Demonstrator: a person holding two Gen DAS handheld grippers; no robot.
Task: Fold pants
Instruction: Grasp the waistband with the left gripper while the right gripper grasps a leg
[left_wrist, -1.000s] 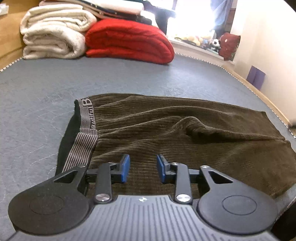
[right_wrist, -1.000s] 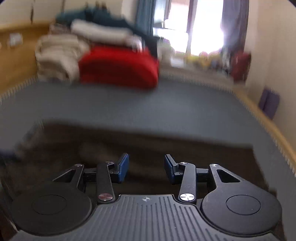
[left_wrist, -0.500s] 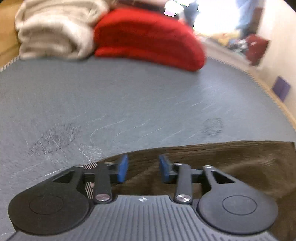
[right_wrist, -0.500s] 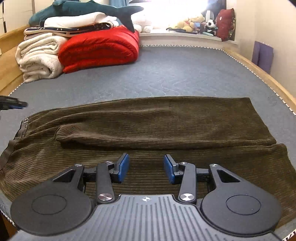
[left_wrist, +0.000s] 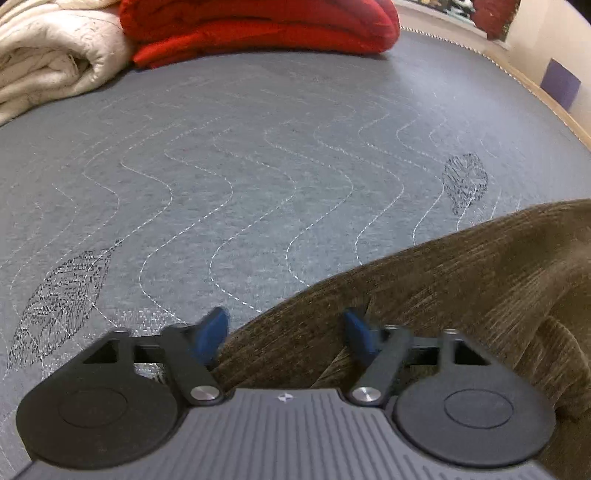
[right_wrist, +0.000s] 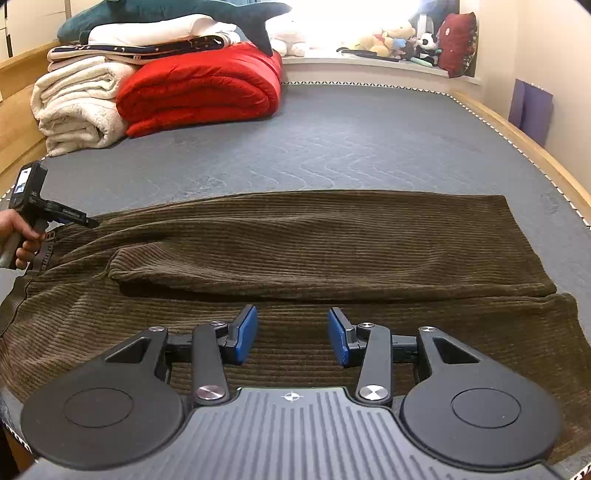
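Across the grey quilted bed (right_wrist: 369, 140) we see the brown corduroy pants (right_wrist: 314, 236) lying flat, legs running to the right and the waistband at the left. Our left tongs (left_wrist: 286, 332) sit over the upper waist corner; their jaws have just been opening and now stand spread, cloth between the pads but not pinched. Our right tongs (right_wrist: 291, 334) hover spread above the near leg, gripping nothing. Folded red (right_wrist: 199, 92) and cream blankets (right_wrist: 77, 107) lie well beyond.

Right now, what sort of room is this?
Most likely a bedroom: a grey quilted mattress in a wooden frame, folded blankets and a red duvet stacked on it, stuffed toys along the window ledge.
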